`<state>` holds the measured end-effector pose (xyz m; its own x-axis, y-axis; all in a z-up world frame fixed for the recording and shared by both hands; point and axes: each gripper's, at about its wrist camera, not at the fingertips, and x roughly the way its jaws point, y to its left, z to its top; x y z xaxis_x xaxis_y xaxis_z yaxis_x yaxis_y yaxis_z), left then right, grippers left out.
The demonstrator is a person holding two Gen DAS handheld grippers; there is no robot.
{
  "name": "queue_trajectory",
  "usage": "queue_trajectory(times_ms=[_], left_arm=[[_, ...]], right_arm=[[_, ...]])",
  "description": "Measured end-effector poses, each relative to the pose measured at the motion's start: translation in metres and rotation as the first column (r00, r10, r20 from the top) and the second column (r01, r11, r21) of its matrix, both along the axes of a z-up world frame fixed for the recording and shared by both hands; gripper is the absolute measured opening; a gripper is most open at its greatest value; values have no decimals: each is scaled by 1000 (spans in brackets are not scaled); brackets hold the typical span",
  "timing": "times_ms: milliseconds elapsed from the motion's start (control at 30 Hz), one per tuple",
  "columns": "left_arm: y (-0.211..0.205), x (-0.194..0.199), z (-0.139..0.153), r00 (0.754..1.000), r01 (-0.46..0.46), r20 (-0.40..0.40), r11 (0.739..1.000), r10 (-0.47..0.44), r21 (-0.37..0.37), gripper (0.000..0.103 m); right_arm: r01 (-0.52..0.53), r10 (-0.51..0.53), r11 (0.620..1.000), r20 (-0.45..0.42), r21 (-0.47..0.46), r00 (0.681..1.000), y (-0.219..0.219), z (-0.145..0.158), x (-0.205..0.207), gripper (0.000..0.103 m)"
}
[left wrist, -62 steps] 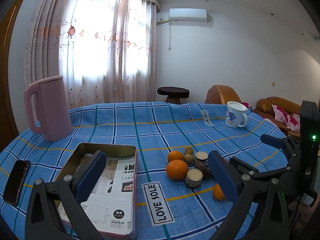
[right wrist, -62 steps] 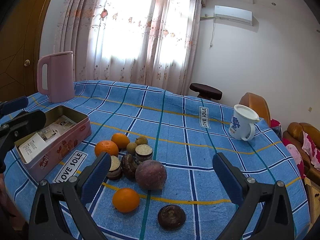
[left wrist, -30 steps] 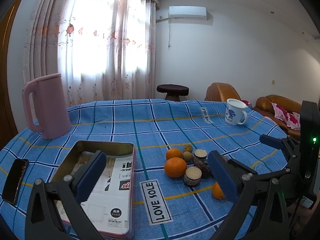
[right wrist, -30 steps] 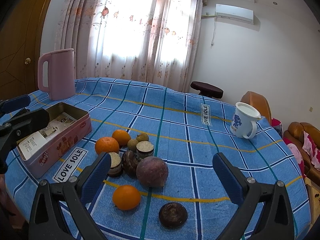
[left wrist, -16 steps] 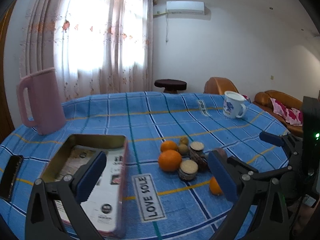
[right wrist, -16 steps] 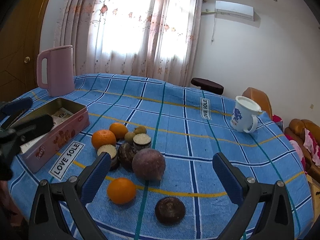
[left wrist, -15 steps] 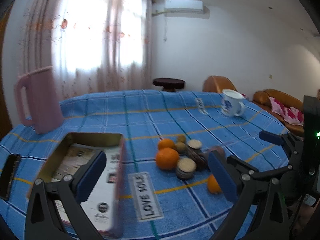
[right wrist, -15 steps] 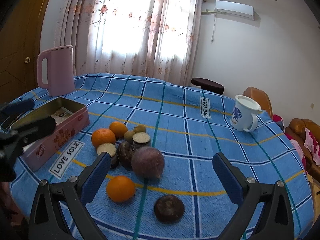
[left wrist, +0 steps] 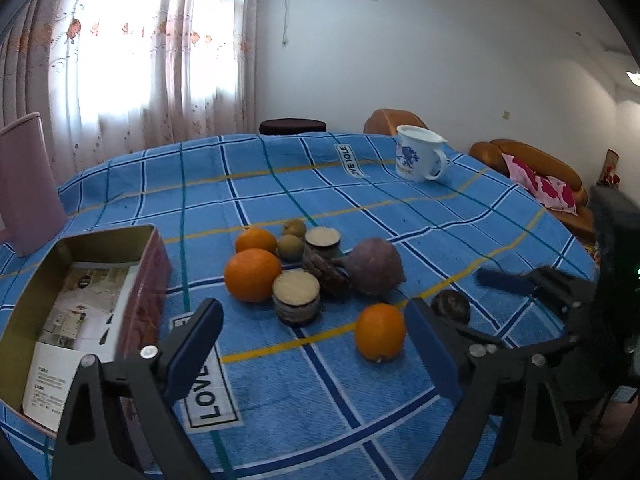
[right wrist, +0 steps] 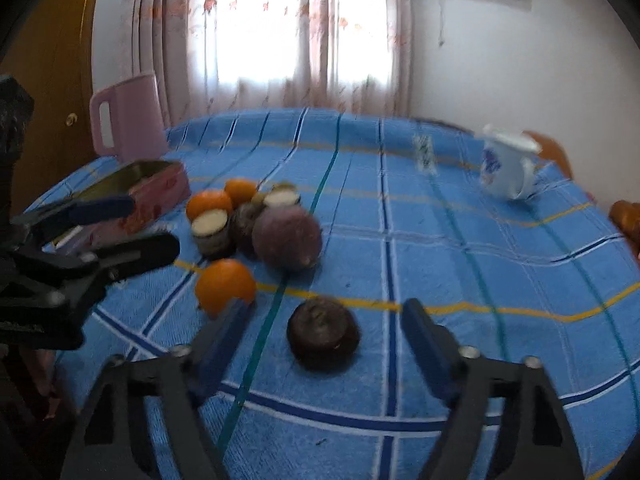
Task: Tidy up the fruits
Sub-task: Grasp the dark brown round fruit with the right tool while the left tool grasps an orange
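A cluster of fruit lies on the blue checked tablecloth: two oranges [left wrist: 253,274], small brown fruits [left wrist: 291,247], cut-topped dark pieces [left wrist: 296,296] and a large purple fruit [left wrist: 374,266]. A lone orange [left wrist: 380,336] and a dark round fruit [right wrist: 323,333] lie nearer. An open pink tin [left wrist: 84,296] with paper inside stands at the left. My left gripper [left wrist: 314,354] is open and empty, just short of the lone orange. My right gripper [right wrist: 326,350] is open and empty, its fingers either side of the dark round fruit.
A pink kettle [right wrist: 128,118] stands at the far left of the table and a white mug [left wrist: 420,159] with a blue flower at the far right. Brown sofas [left wrist: 532,168] stand beyond the table. The right gripper [left wrist: 532,284] shows in the left wrist view.
Both grippers have moved forward and lower toward the fruit. The left one has swung right, away from the tin. The right one now brackets the dark round fruit.
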<state>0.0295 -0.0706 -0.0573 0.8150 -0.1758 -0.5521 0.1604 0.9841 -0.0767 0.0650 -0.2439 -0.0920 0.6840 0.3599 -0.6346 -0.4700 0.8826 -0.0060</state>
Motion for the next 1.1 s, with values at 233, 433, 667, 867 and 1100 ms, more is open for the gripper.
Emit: queue_trajectory(times_ms=[233, 433, 667, 867, 1100], left_arm=[[-12, 8, -6, 997, 57, -50, 998, -57, -7, 83], [-33, 18, -9, 989, 113, -96, 993, -110, 28, 72], [-45, 37, -25, 971, 155, -188, 988, -148, 25, 49], [-40, 38, -30, 961, 181, -208, 983, -185, -36, 37], [-20, 23, -14, 976, 161, -138, 985, -168, -62, 37]], right_arm=[[-7, 10, 997, -44, 72, 999, -12, -4, 3, 40], [38, -38, 996, -2, 84, 999, -28, 3, -1, 40], [34, -36, 995, 18, 89, 999, -33, 5, -3, 40], [14, -16, 996, 29, 90, 999, -26, 6, -6, 40], [-15, 9, 994, 65, 104, 998, -15, 16, -11, 40]])
